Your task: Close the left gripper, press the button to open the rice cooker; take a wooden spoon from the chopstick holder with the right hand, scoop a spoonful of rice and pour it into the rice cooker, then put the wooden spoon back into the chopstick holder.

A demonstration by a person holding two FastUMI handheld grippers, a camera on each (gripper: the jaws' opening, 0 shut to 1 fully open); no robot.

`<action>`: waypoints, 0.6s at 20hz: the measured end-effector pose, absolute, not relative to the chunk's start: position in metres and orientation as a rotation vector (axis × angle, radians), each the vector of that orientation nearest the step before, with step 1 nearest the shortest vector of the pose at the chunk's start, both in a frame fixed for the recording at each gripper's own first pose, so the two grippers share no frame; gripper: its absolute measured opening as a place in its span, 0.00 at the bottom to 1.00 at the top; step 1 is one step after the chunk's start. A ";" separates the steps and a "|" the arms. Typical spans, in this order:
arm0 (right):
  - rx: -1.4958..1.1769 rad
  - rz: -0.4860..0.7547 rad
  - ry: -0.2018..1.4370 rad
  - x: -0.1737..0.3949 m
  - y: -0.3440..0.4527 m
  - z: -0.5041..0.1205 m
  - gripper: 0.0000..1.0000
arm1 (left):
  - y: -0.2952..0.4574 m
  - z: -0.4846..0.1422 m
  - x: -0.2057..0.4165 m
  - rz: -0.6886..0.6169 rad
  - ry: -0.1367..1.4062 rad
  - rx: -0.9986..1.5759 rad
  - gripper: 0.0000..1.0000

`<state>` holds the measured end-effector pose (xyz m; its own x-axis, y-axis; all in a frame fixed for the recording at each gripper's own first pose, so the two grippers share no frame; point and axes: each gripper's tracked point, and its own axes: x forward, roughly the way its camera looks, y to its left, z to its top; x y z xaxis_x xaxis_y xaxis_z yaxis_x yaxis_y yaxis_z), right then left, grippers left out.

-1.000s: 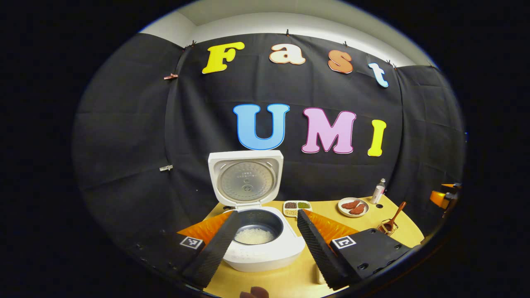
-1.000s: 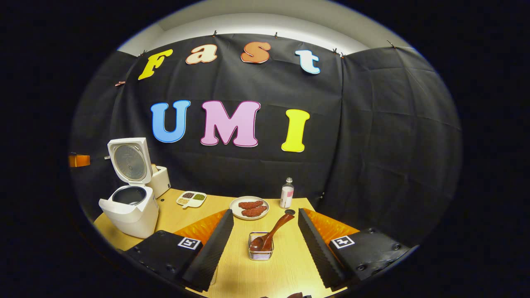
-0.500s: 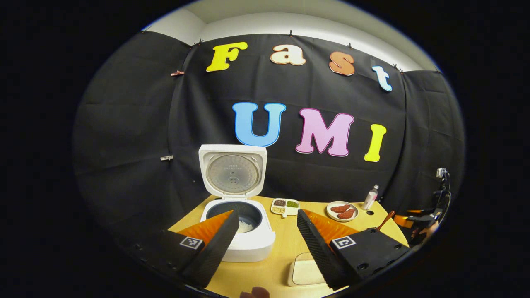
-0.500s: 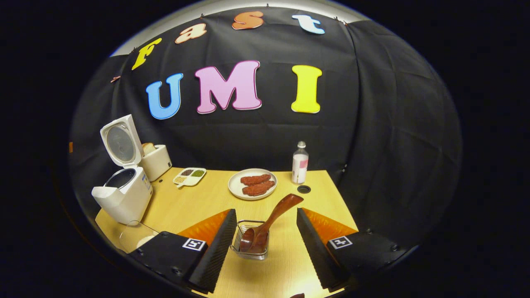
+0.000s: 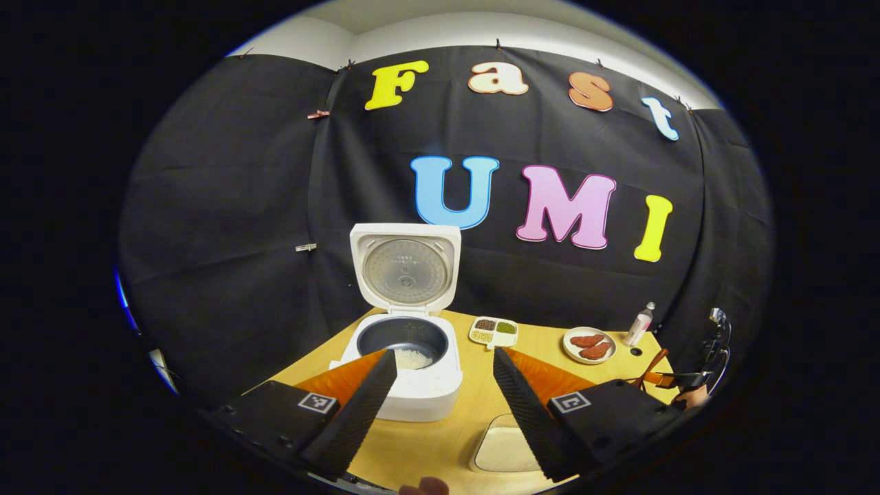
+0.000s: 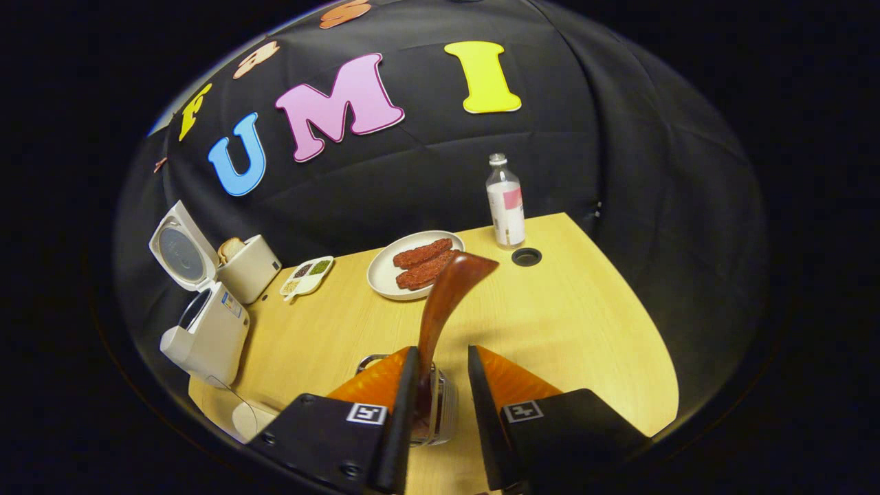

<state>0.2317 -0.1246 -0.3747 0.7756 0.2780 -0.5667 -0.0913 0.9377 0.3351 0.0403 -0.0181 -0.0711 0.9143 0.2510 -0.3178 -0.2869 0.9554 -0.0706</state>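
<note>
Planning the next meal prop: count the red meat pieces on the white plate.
2. Both lie side by side on the white plate: one meat piece nearer the booth wall, the other just in front of it, touching.

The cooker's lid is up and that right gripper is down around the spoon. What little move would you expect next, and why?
Probably closing the right gripper on the wooden spoon. Its fingers straddle the handle above the chopstick holder, with a gap remaining on one side, so the spoon isn't clamped yet. The rice cooker already stands open, so fetching the spoon comes next.
</note>
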 end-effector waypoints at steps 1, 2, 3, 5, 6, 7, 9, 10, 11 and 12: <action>0.312 0.209 0.653 0.235 -0.122 -0.378 0.52 | -0.018 -0.073 0.042 0.289 0.317 -0.114 0.97; 0.327 0.218 0.659 0.237 -0.119 -0.379 0.31 | -0.018 -0.074 0.042 0.301 0.322 -0.109 0.97; 0.346 0.224 0.673 0.235 -0.118 -0.382 0.40 | -0.014 -0.074 0.041 0.311 0.327 -0.106 0.97; 0.387 0.229 0.676 0.234 -0.119 -0.378 0.40 | -0.013 -0.073 0.040 0.327 0.327 -0.098 0.97; 0.403 0.227 0.666 0.232 -0.121 -0.374 0.40 | -0.011 -0.073 0.040 0.335 0.329 -0.092 0.97; 0.411 0.233 0.657 0.232 -0.122 -0.369 0.40 | -0.010 -0.073 0.040 0.340 0.331 -0.089 0.97; 0.402 0.270 0.642 0.227 -0.115 -0.360 0.40 | -0.008 -0.074 0.040 0.349 0.334 -0.093 0.97; 0.382 0.284 0.647 0.227 -0.113 -0.363 0.40 | -0.009 -0.074 0.040 0.351 0.335 -0.100 0.97; 0.355 0.290 0.661 0.228 -0.112 -0.369 0.39 | -0.009 -0.074 0.039 0.351 0.336 -0.106 0.97; 0.345 0.294 0.674 0.229 -0.110 -0.374 0.39 | -0.009 -0.076 0.040 0.351 0.340 -0.109 0.97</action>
<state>0.2294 -0.1098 -0.3744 0.7439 0.3729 -0.5546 -0.1529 0.9029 0.4018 0.0399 -0.0094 -0.0756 0.8831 0.3186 -0.3444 -0.3549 0.9338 -0.0463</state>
